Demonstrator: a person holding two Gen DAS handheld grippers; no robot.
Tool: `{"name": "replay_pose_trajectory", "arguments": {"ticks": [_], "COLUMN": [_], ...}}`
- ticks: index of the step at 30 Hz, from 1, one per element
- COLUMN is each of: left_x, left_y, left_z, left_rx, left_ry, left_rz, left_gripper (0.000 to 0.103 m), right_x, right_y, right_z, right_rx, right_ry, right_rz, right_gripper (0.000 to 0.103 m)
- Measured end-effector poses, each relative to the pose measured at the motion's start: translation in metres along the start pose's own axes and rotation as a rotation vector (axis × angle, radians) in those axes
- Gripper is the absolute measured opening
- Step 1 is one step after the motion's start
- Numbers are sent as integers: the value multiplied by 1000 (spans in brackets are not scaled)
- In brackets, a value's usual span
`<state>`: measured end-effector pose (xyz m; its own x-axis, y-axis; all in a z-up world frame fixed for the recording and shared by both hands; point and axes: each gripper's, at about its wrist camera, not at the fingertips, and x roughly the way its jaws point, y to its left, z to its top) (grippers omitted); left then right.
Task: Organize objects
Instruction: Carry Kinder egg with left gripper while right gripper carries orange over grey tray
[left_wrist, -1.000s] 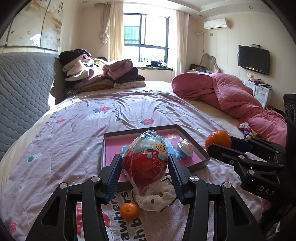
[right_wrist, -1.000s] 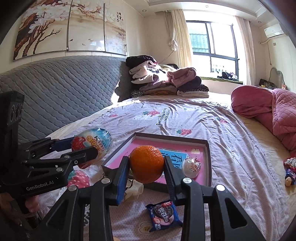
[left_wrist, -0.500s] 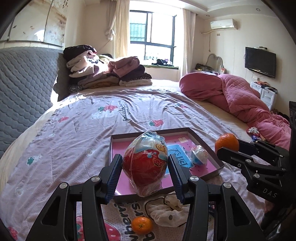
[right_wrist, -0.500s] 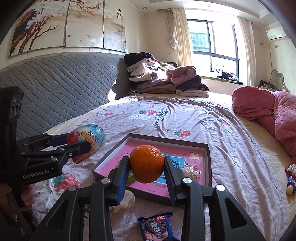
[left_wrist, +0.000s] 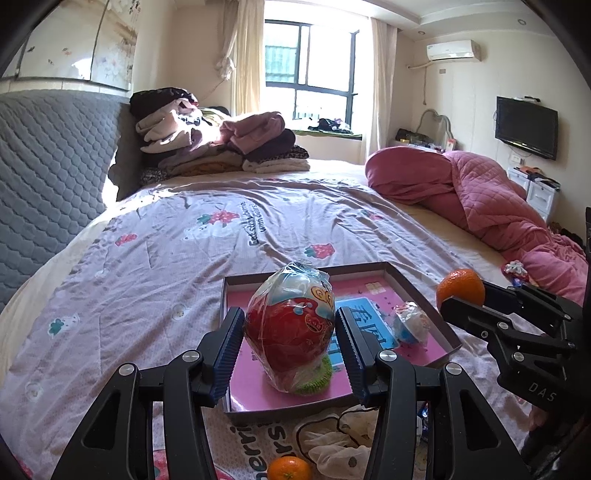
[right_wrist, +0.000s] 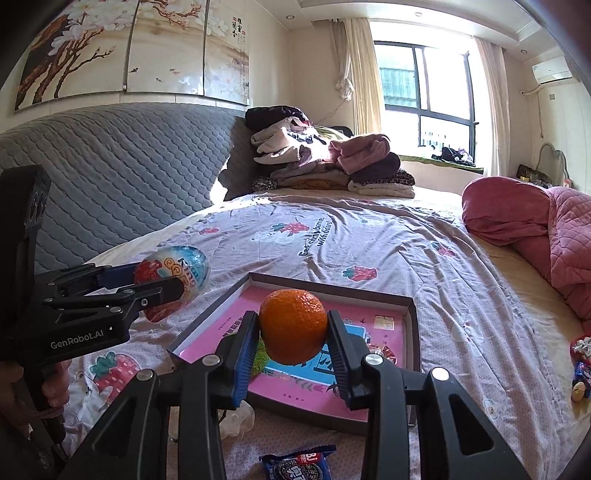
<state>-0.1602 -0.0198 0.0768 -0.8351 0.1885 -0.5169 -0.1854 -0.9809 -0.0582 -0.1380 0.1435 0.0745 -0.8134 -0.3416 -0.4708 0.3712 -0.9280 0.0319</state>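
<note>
My left gripper (left_wrist: 290, 332) is shut on a big red and blue toy egg in clear wrap (left_wrist: 290, 325), held over the near left part of a shallow pink-lined box (left_wrist: 421, 295) on the bed. My right gripper (right_wrist: 293, 334) is shut on an orange (right_wrist: 293, 325) above the same box (right_wrist: 412, 314). Each view shows the other gripper from the side: the right one with its orange (left_wrist: 460, 286), the left one with the egg (right_wrist: 173, 275). Inside the box lie a small wrapped sweet (left_wrist: 410, 323) and a green knitted item (left_wrist: 317, 380), partly hidden.
A small orange (left_wrist: 289, 468), a white cloth (left_wrist: 340, 443) and a blue snack packet (right_wrist: 301, 463) lie on the quilt before the box. Small toys (right_wrist: 580, 363) sit at the right. Folded clothes (left_wrist: 218, 144) and a pink duvet (left_wrist: 476, 199) lie farther back.
Both grippers have moved forward with their loads, from the box's near edge to over its inside. The small orange and white cloth have slid lower in the left wrist view.
</note>
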Motion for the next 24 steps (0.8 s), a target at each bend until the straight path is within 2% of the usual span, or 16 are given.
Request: {"name": "replay_pose_trajectory", "arguments": {"ticks": [24], "left_x": [57], "left_y": [24], "left_z": [-19], "left_rx": [-24], "left_ry": [111], "left_rz": [60], "left_gripper": [52], "right_x": [45], "right_y": [-7], "right_z": [-7], "right_rx": [-33], "right_ry": [61], "right_rz": [-10], "right_gripper": [38]}}
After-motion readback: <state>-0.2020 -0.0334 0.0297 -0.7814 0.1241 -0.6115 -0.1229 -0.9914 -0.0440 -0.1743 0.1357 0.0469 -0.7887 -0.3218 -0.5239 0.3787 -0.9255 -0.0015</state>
